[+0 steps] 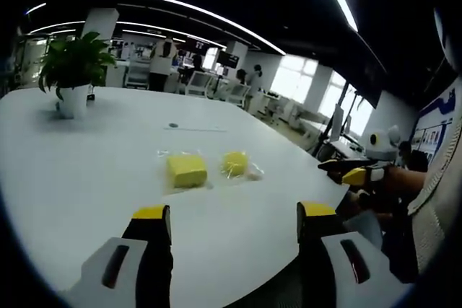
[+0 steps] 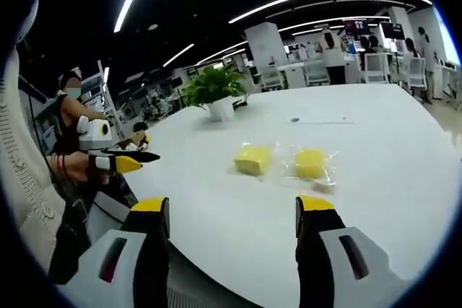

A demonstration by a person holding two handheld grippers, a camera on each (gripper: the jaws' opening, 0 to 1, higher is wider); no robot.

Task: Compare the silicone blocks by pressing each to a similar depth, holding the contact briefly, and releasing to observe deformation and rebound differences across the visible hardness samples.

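Two yellow silicone blocks in clear plastic wrap lie side by side on the white table (image 1: 86, 178). In the left gripper view the squarer block (image 1: 186, 169) is on the left and a rounder one (image 1: 234, 163) on the right. The right gripper view shows them as block (image 2: 253, 159) and block (image 2: 312, 163). My left gripper (image 1: 234, 214) is open, short of the blocks, with nothing between its jaws. My right gripper (image 2: 232, 207) is also open and empty, near the table's edge. Each gripper appears in the other's view: right gripper (image 1: 356, 175), left gripper (image 2: 128, 161).
A potted plant (image 1: 72, 70) (image 2: 216, 88) stands at the far side of the table. A small dark spot (image 1: 173, 125) lies beyond the blocks. The table edge (image 2: 216, 265) curves close below my jaws. People and desks fill the office behind.
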